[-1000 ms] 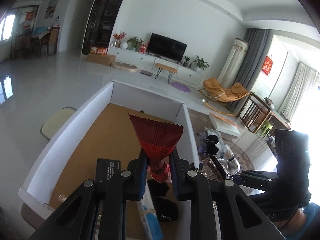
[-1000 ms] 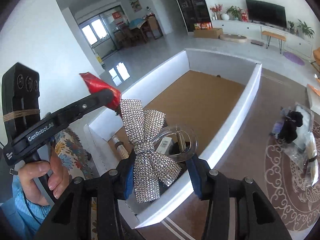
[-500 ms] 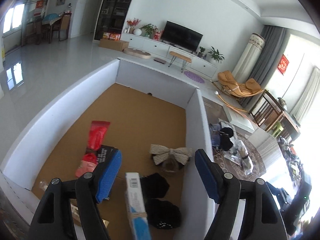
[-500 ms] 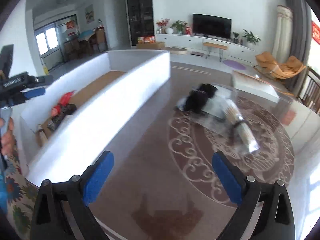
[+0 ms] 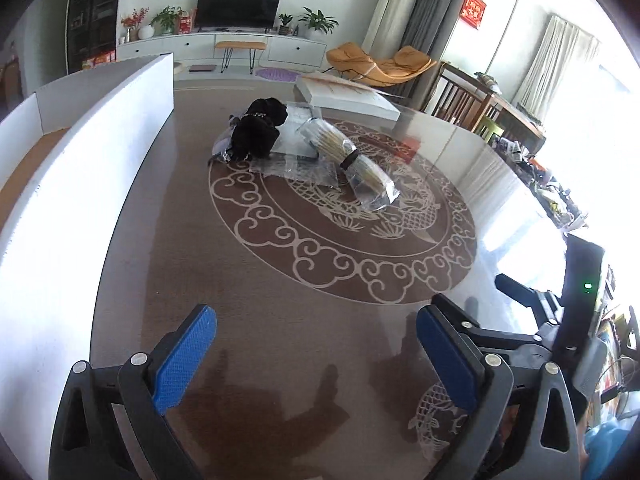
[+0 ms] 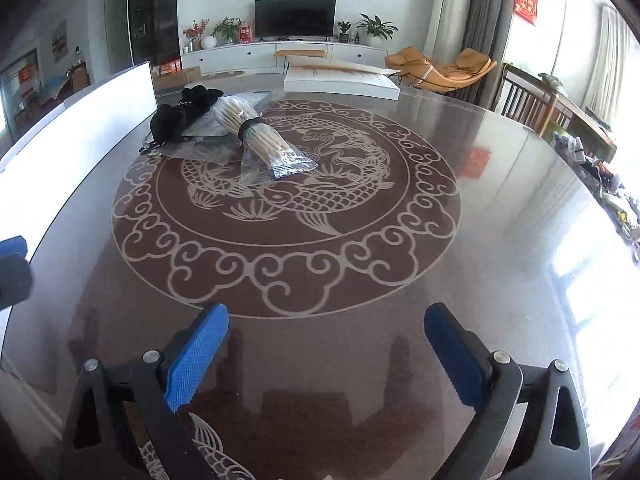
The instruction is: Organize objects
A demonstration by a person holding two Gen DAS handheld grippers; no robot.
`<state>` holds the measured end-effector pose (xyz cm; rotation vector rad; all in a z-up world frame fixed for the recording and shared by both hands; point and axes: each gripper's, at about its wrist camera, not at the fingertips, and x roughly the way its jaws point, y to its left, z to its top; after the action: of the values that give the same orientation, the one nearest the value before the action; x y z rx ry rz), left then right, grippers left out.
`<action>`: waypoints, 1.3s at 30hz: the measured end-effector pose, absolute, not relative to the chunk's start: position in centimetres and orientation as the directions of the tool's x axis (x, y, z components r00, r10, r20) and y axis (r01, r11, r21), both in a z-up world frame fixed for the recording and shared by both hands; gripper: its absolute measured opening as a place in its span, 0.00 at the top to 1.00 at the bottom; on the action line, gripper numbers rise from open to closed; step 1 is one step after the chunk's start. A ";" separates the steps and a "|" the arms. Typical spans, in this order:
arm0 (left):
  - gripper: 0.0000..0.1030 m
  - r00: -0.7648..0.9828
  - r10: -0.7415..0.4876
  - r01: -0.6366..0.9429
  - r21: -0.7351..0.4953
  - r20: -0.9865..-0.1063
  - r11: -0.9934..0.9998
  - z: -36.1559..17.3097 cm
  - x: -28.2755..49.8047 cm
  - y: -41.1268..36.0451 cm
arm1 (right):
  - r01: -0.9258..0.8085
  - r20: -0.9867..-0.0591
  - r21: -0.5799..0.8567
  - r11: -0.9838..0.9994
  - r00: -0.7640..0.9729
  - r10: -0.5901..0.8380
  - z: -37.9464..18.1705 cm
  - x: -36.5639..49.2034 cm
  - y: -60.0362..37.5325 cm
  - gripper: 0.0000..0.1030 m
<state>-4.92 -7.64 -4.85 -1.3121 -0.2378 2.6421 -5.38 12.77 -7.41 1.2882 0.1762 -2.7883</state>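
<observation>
**Items left on glass tabletop, beside white box**

Black fabric bundle (image 5: 260, 130) slumped nearest long white box (image 5: 80, 168), resting partly on flat clear plastic bags (image 5: 298, 166). Clear packet of pale wooden sticks (image 5: 352, 164), banded dark at mid-length, lying diagonally across those bags, near end on bare glass. All three touching, clustered at far edge of fish medallion
</observation>
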 end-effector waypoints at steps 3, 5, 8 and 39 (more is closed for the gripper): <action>0.01 -0.579 0.203 -0.053 -0.212 -0.790 -0.976 -7.0 -6.5 -7.6 | 0.118 -0.764 -0.094 -0.989 -0.645 -0.004 -7.6 -4.9 12.2 0.04; 0.01 -0.580 0.174 -0.041 -0.185 -0.796 -0.982 -7.6 -7.2 -7.5 | 0.132 -0.776 -0.124 -0.983 -0.631 0.013 -7.8 -5.1 11.4 0.04; 0.01 -0.592 0.134 -0.048 -0.132 -0.795 -0.990 -7.9 -7.6 -7.4 | 0.134 -0.778 -0.115 -0.984 -0.628 0.006 -7.9 -5.2 11.5 0.04; 0.00 -0.581 0.028 -0.050 0.001 -0.813 -0.999 -9.1 -8.5 -6.5 | 0.131 -0.809 -0.007 -0.991 -0.584 -0.071 -8.5 -5.9 12.5 0.00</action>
<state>-8.49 -6.51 -9.09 -1.4162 0.0372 2.7552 -5.94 12.52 -8.47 1.3731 0.1000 -2.6966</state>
